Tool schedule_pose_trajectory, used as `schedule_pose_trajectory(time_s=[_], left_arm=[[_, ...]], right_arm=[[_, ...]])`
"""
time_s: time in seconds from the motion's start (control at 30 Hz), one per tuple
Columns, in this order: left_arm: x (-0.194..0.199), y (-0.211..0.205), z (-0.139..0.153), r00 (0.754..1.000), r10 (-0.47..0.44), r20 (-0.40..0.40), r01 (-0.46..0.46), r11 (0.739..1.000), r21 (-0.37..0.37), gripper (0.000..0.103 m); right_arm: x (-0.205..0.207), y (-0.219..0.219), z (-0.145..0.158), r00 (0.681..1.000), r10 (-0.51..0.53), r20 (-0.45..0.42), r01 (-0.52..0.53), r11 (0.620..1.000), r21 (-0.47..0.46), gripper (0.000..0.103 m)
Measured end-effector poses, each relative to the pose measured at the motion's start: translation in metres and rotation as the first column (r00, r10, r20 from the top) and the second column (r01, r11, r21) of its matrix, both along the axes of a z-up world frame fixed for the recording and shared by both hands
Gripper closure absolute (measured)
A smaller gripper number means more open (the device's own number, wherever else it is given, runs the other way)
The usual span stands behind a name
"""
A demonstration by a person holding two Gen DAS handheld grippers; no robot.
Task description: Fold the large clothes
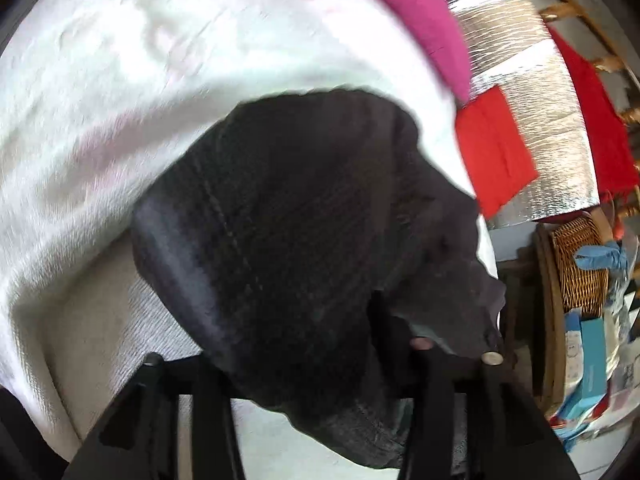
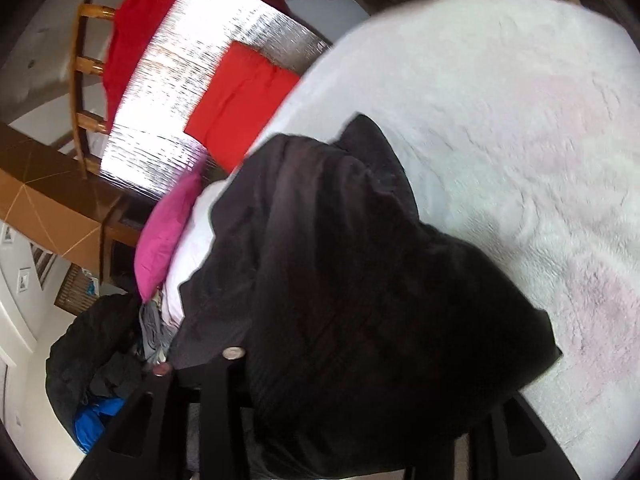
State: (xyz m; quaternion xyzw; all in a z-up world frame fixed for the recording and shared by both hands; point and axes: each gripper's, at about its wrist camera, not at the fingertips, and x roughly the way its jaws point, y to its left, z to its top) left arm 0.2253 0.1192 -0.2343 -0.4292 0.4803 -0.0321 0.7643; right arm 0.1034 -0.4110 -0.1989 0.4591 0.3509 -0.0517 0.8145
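A large black garment (image 1: 288, 208) hangs bunched from both grippers above a bed with a fluffy white blanket (image 1: 120, 80). In the left wrist view the cloth drapes over the fingers of my left gripper (image 1: 320, 360) and hides the tips; the gripper looks shut on it. In the right wrist view the same black garment (image 2: 360, 280) covers my right gripper (image 2: 352, 380), which also looks shut on it. The white blanket (image 2: 500, 120) lies behind it.
A pink pillow (image 1: 420, 20) and a red pillow (image 1: 492, 148) lie at the bed's head by a silver foil panel (image 1: 528, 80). A wicker basket (image 1: 580, 264) and boxes stand beside the bed. A dark pile of clothes (image 2: 100, 360) lies on the floor.
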Motion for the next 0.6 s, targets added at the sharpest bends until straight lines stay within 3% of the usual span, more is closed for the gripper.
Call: schedule_pose_trajectory(time_s=[0.03, 0.1, 0.27, 0.33, 0.47, 0.5, 0.6], left_arm=[[-0.001, 0.003, 0.000, 1.000, -0.002, -0.008, 0.002, 1.000, -0.020, 0.047], [-0.005, 0.009, 0.002, 0.999, -0.031, -0.031, 0.030, 0.999, -0.024, 0.037], [-0.040, 0.017, 0.016, 0.992, -0.117, -0.055, 0.117, 0.993, -0.013, 0.036], [-0.058, 0.018, 0.029, 0.985, -0.163, -0.066, 0.166, 0.985, 0.050, 0.036], [-0.074, 0.015, 0.073, 0.983, -0.182, 0.014, 0.175, 0.960, 0.221, 0.036], [-0.070, 0.011, 0.092, 0.983, -0.175, 0.059, 0.151, 0.946, 0.286, 0.036], [-0.044, 0.005, 0.123, 0.977, -0.133, 0.164, 0.055, 0.910, 0.411, 0.021]], right_arm=[[0.000, -0.002, 0.000, 1.000, 0.001, -0.015, 0.000, 1.000, 0.017, 0.036], [-0.006, -0.005, 0.004, 0.999, 0.022, -0.036, -0.020, 0.999, 0.044, 0.033], [-0.032, 0.000, 0.027, 0.987, 0.141, -0.079, -0.143, 0.989, -0.023, 0.030], [-0.045, 0.002, 0.040, 0.973, 0.208, -0.096, -0.215, 0.974, -0.065, 0.030], [-0.060, 0.006, 0.085, 0.948, 0.313, -0.064, -0.319, 0.926, -0.202, 0.030], [-0.058, 0.007, 0.094, 0.945, 0.323, -0.045, -0.325, 0.921, -0.213, 0.029], [-0.032, 0.012, 0.119, 0.942, 0.335, 0.009, -0.323, 0.913, -0.251, 0.020]])
